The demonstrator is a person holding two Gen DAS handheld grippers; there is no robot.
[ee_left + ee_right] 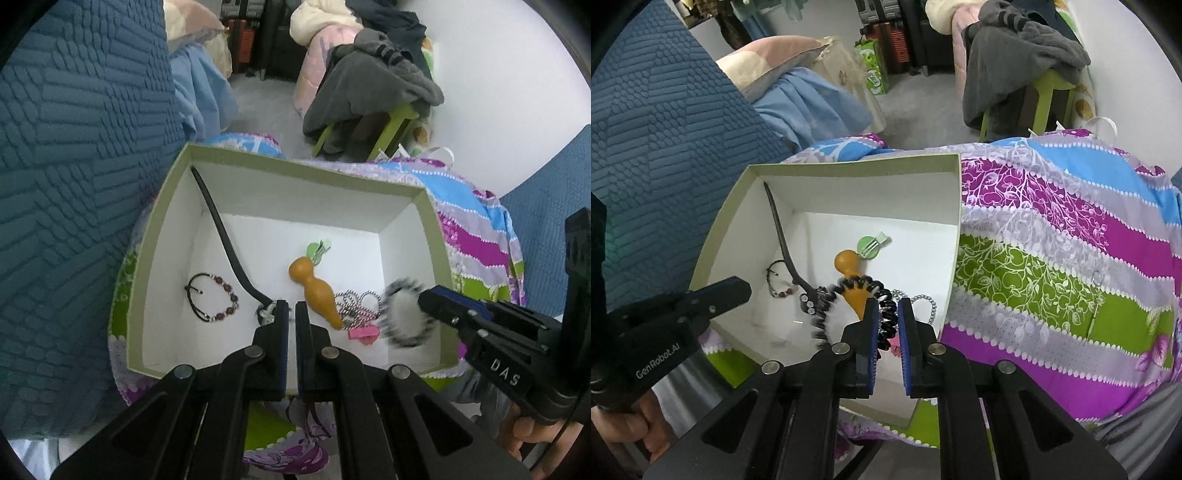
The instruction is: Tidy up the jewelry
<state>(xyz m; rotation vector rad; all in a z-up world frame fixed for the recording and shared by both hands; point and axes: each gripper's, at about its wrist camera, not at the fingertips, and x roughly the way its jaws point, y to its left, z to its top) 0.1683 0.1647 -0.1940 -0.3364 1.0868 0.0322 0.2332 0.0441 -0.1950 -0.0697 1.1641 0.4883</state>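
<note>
My left gripper (291, 308) is pinched closed over the box (295, 173), holding nothing; the right gripper (886, 306) is slightly open around the black coil tie (886, 314) (fluffy one).

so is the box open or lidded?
Open. The box has no lid on it; its white floor, orange gourd and beaded bracelet show.
</note>
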